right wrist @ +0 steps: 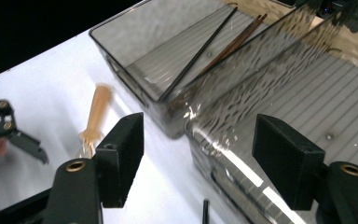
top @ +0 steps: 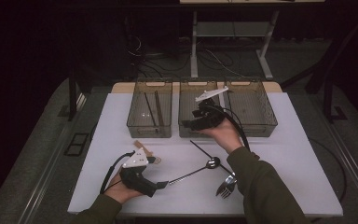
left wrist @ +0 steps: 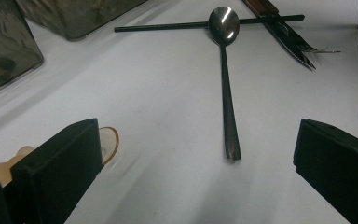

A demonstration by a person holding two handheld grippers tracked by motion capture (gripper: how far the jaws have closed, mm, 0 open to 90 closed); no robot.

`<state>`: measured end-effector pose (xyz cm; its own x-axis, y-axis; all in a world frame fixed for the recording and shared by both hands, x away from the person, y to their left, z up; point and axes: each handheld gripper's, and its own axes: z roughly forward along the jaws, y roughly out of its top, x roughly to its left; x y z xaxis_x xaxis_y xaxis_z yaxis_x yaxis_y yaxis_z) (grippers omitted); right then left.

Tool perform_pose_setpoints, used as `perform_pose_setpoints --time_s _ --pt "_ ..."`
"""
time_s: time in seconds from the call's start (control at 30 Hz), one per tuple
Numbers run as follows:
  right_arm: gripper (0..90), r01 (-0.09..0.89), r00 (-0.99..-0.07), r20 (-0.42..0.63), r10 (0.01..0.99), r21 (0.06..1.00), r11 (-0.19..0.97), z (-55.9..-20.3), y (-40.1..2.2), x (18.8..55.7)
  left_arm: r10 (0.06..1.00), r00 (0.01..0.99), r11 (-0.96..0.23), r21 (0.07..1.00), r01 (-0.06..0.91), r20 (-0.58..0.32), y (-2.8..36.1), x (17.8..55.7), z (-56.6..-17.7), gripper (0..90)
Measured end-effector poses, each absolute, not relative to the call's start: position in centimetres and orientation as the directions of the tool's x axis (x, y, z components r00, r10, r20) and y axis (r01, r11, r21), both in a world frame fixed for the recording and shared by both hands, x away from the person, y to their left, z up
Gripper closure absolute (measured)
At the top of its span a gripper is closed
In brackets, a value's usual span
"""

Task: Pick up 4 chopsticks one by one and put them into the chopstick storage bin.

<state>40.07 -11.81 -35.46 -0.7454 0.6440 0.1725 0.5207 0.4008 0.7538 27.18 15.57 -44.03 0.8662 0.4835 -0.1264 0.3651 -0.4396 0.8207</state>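
A steel spoon (top: 191,172) lies on the white table (top: 284,154), its bowl resting on a black chopstick (top: 205,150). A fork (top: 226,185) lies just right of them. My left gripper (top: 161,185) rests low at the table's front left, open, aimed at the spoon's handle end (left wrist: 230,149), which lies a little ahead of the jaws (left wrist: 198,135). My right gripper (top: 200,119) hovers over the front wall of the middle bin (top: 191,84), open with nothing held (right wrist: 198,128).
Three clear grey bins stand in a row at the back. The left bin (right wrist: 135,42) holds long chopsticks (right wrist: 200,51); the right bin (top: 251,107) looks bare. A wooden-handled utensil (right wrist: 95,116) lies beside the left gripper. A cable trails from each gripper.
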Motion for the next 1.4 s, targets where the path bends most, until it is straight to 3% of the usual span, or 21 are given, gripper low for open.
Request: perform_pose_setpoints --time_s 1.07,1.4 --pt "32.0 0.513 -0.764 0.178 0.621 0.752 0.415 -38.9 -21.4 32.0 0.485 0.867 -0.449 0.818 0.358 -0.113 15.6 27.2 -44.0 0.0" --pt "46.6 0.524 -0.765 0.180 0.619 0.733 0.434 -40.6 -23.0 29.8 0.481 0.870 -0.454 0.816 0.357 -0.113 15.5 27.2 -44.1 0.0"
